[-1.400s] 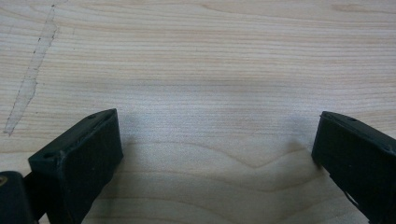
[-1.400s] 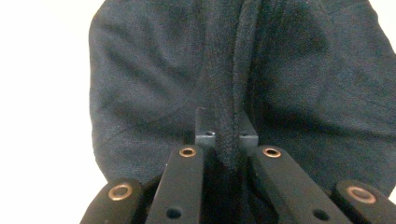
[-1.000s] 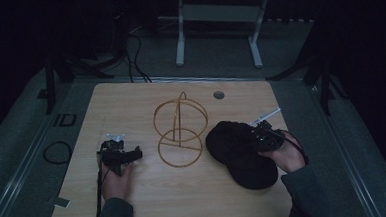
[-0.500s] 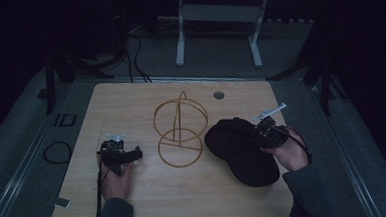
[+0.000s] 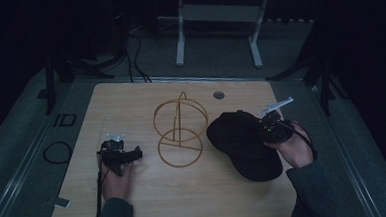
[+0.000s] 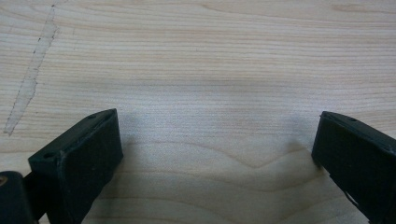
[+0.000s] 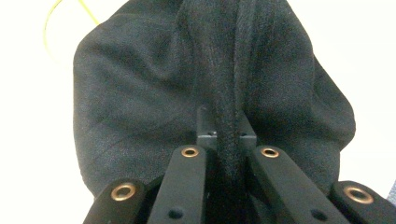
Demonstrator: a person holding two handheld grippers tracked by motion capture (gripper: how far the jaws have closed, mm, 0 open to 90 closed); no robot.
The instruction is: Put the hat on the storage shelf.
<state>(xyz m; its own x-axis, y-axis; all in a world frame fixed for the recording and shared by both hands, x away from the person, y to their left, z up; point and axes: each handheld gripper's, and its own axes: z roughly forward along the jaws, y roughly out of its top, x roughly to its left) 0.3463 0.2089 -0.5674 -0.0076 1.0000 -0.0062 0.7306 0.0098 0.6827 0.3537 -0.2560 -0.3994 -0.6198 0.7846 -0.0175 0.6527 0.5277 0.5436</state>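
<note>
The right tongs [image 7: 226, 133] were clamped on a fold of the black cap [image 5: 243, 143], which lay at the right of the desk [image 5: 136, 201], just beside the gold wire stand [image 5: 179, 131]. The left tongs [image 6: 215, 154] rested open over bare wood, apparently touching nothing.

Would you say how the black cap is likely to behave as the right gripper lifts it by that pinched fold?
The black cap will probably sag: its cloth bunches into a ridge where the right gripper is shut on it. It looks light, so one pinch may carry it. The brim seems stiffer and may hang down, dragging on the table.
</note>
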